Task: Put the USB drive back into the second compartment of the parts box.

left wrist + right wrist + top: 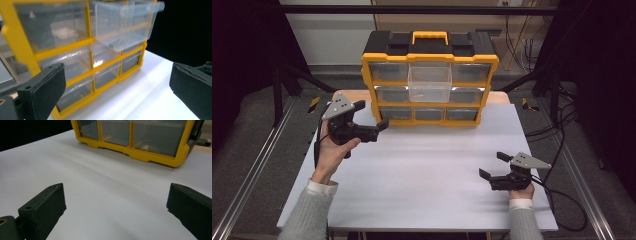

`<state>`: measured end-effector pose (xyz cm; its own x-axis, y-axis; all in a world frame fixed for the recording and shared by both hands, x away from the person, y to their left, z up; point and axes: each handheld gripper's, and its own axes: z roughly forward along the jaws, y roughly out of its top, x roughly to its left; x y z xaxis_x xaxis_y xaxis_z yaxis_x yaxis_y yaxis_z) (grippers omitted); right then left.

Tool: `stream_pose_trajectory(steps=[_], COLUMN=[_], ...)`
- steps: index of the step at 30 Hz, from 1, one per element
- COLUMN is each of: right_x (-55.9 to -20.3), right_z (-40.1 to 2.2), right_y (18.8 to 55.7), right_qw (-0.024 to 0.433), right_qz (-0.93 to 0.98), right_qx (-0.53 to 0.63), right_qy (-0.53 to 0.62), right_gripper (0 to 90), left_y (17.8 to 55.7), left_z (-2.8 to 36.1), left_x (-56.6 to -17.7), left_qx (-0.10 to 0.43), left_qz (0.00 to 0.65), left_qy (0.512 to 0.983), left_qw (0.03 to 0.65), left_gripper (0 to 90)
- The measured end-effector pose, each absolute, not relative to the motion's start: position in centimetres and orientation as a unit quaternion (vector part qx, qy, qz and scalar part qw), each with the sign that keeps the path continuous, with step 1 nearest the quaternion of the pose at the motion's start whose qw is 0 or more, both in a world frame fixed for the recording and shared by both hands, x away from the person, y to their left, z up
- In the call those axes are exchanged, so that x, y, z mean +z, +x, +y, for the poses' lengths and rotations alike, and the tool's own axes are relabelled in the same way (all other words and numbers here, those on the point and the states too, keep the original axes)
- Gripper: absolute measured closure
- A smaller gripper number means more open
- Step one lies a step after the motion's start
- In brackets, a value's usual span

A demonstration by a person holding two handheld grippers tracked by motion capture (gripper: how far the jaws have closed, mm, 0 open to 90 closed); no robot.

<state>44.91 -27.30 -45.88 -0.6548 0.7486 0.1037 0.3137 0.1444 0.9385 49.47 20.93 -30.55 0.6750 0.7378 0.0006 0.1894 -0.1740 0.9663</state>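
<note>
A yellow-framed drawer cabinet [430, 82] stands at upper centre of the white table [422, 175], its clear top-middle drawer [429, 82] pulled out (likely light, slippery plastic, best pinched at its front lip), both left tongs [373, 114] and right tongs [492, 164] open, empty.

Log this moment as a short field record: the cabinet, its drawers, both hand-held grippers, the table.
cabinet: yellow and black drawer organizer with a yellow carry handle, standing at the far edge of the table
drawers: clear; top middle drawer pulled out toward the person, the others look pushed in
open drawer contents: cannot tell
left hand-held gripper: open, holding nothing, raised near the cabinet's lower left corner
right hand-held gripper: open, holding nothing, low over the table's near right part
table: white top
</note>
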Motion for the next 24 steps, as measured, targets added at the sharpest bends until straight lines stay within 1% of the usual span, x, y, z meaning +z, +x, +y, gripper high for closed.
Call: stream_pose_trajectory(steps=[5,15,24], right_x=[-45.9,-45.9,-45.9], right_z=[-27.3,-27.3,-27.3], right_y=[44.9,44.9,44.9], right_qw=[0.200,0.201,0.201], right_qz=[0.730,0.731,0.730], right_qx=[0.543,0.542,0.542], right_qy=[0.364,0.364,0.363], right_gripper=[2.5,2.5,2.5], left_y=[48.9,48.3,47.5], left_z=[22.6,24.8,25.7], left_x=[-33.6,-38.5,-41.4], left_qx=[0.239,0.235,0.232], left_qz=[0.334,0.364,0.371], left_qy=[0.721,0.726,0.734], left_qw=[0.558,0.534,0.519], left_gripper=[0.8,0.8,0.8])
